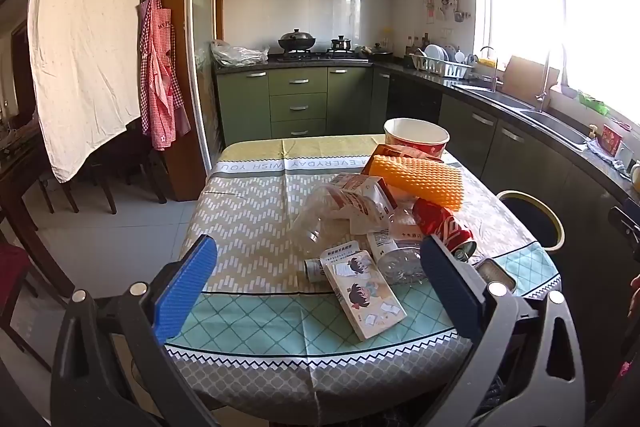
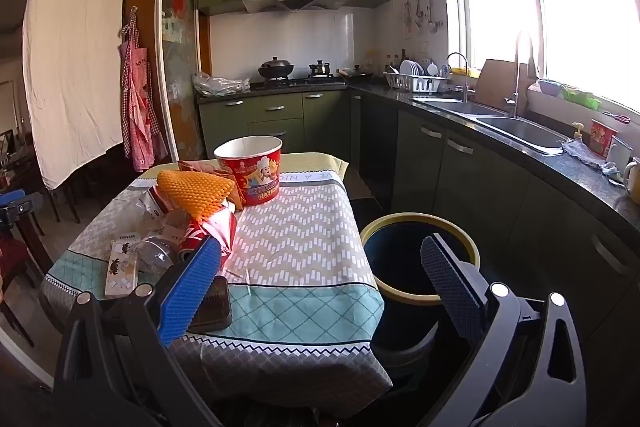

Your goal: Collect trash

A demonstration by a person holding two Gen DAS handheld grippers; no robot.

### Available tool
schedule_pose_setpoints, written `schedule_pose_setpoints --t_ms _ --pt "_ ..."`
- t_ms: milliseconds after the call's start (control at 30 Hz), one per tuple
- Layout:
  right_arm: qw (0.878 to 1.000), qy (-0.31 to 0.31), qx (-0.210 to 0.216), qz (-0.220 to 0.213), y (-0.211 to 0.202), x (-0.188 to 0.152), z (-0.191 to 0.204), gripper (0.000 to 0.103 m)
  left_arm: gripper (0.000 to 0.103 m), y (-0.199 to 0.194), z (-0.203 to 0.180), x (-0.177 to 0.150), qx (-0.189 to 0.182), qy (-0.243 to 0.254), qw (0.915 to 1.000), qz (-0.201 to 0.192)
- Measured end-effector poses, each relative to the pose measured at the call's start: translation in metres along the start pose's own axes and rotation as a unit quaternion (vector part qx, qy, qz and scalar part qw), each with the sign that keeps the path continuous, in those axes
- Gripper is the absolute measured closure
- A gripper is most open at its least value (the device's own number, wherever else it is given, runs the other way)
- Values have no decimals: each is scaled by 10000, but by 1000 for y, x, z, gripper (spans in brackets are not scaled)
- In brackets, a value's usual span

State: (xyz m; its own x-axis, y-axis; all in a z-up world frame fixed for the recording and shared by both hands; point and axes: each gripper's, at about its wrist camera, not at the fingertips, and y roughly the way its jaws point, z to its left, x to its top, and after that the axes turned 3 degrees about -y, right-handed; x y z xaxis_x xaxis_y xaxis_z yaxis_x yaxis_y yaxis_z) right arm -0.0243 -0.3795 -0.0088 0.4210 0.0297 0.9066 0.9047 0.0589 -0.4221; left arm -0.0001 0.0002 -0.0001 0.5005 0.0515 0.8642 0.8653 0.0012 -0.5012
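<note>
A heap of trash lies on the table (image 1: 248, 211): a red paper bucket (image 1: 416, 139), an orange foam net (image 1: 418, 179), a crushed clear bottle (image 1: 332, 223), a red soda can (image 1: 444, 227) and a cartoon-printed carton (image 1: 362, 293). My left gripper (image 1: 316, 287) hovers open over the table's near edge, the carton lying below and between its blue pads. My right gripper (image 2: 328, 285) is open at the table's right corner, nothing held. In its view the bucket (image 2: 250, 167), foam net (image 2: 196, 191) and can (image 2: 200, 233) sit left. A dark bin (image 2: 416, 259) with a yellow rim stands right of the table.
A flat dark tin (image 2: 214, 303) rests by the right gripper's left pad. Green cabinets and a dark counter with a sink (image 2: 516, 131) run along the right. A white sheet (image 1: 84, 39) and a red checked apron (image 1: 160, 83) hang left, with chairs below.
</note>
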Motion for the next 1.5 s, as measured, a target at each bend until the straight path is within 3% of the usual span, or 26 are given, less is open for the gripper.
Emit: schedule_pose_setpoints --t_ms 1500 --pt "10000 28 -8 25 6 -3 1 4 6 0 1 2 36 58 9999 78"
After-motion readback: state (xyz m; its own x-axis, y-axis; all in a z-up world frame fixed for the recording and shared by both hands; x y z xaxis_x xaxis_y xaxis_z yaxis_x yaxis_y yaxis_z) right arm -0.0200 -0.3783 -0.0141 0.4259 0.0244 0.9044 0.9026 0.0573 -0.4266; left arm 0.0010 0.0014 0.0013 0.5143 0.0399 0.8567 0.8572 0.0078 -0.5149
